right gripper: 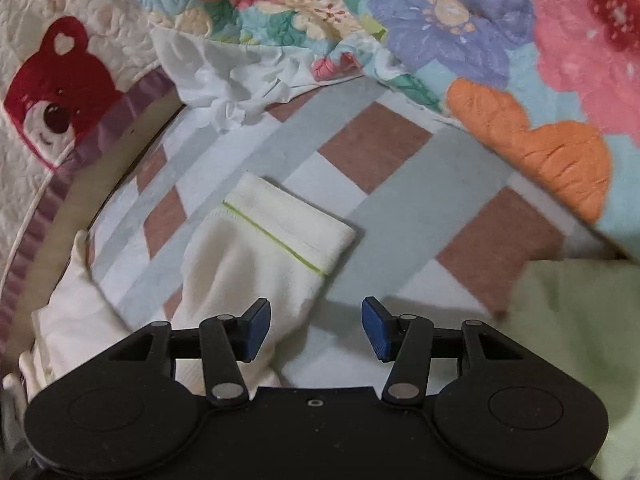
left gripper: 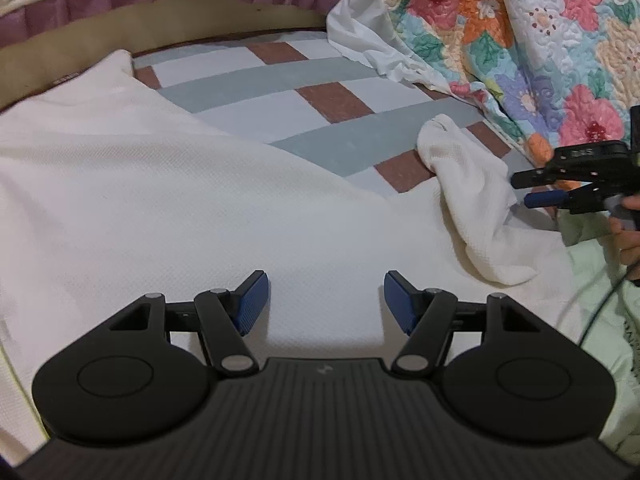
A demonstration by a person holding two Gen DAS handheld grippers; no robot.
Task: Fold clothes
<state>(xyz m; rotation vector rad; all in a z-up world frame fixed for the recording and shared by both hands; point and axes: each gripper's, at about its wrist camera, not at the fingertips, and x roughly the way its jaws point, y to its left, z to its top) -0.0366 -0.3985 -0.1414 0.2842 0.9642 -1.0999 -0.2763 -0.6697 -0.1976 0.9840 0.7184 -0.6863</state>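
Left gripper: jaws apart, nothing between the pads, poised over the body of the white garment. Right gripper: jaws likewise apart and empty, with the sleeve seen just beyond and partly under its left finger; no pad contact is visible.

Garment is spread on the checked sheet. Sleeve lies across it toward the floral quilt, its ribbed cuff flat, marked by a green line.

Fabric is judged light, soft, knit-textured and limp: it is expected to drape and bunch, not hold a crease unaided. Slippage is judged unlikely. Hold is best taken at the cuff or a seamed edge, where the layers are thicker.
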